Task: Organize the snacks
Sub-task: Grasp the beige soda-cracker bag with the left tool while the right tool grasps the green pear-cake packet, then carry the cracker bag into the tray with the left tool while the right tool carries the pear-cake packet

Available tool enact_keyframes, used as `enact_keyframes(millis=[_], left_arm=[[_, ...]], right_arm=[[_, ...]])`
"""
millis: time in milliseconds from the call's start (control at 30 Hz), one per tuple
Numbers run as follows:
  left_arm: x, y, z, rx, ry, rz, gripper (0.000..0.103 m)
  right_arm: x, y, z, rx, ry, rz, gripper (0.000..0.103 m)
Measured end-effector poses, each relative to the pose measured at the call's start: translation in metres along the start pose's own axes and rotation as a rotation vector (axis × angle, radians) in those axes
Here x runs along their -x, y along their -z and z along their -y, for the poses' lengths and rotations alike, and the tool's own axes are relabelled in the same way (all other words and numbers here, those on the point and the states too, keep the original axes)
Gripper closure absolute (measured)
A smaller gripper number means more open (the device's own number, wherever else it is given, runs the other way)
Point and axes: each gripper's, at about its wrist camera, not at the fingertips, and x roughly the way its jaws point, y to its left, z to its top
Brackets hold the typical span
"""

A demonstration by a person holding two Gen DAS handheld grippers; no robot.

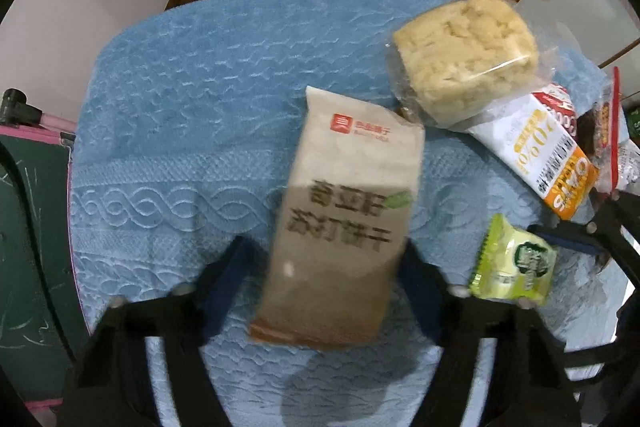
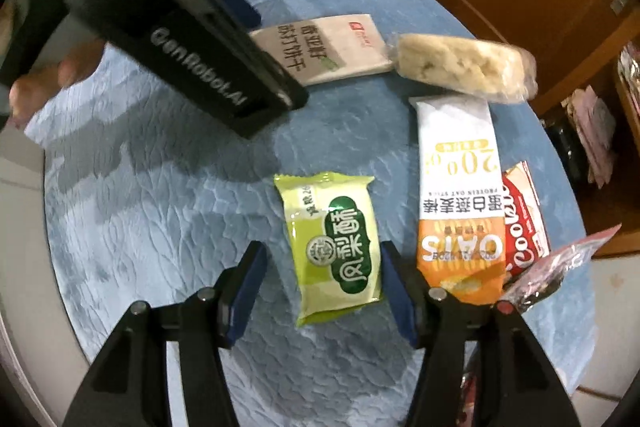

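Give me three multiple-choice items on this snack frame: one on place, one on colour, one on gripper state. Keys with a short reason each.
1. Where does the clear-wrapped rice cake lie relative to the beige cracker pack, in the right wrist view?
A. to its right, at its end
B. under it
C. far off by the green pack

2. What colour is the cloth under the snacks?
A. red
B. blue
C. white

3. How does the right gripper stand around the green pineapple cake pack?
A. shut on it
B. open, a finger on each side
C. away from it

Key: 1 A, the rice cake's wrapper meets the pack's right end. 2 B, blue textured fabric shows around every snack. 3 B, a gap shows between the left finger and the pack.
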Motion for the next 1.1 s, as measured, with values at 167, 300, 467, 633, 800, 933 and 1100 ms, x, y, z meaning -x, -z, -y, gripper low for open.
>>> enact_keyframes(millis=[167,300,467,633,800,933,1100], left_arm=[[0.006,0.011,-0.004,0.025,-0.001,0.001,0.044],[0.017,0.021,-0.01,0.049,0.001,0.004,0.044],[0.054,0.042,-0.014,0.036,0.001,0.043,0.044],[0.111,0.08,-0.017,0.01,0.018,0.111,0.044],[0.175,0.124,-0.015,-0.007,0.038,0.189,0.044],[0.221,0.162,-0.012,-0.023,0.051,0.263,0.044],[0.265,0.208,-0.01,-0.032,0.077,0.334,0.044]], right_arm=[[0.008,0.006,0.003,-0.045,0.016,0.04,0.064],[0.017,0.018,-0.008,-0.072,0.028,0.064,0.064],[0.045,0.037,-0.032,-0.112,0.043,0.123,0.064],[0.092,0.05,-0.055,-0.161,0.08,0.218,0.064],[0.159,0.062,-0.098,-0.176,0.111,0.336,0.064],[0.2,0.073,-0.13,-0.173,0.123,0.429,0.064],[0.232,0.081,-0.171,-0.18,0.135,0.505,0.064]])
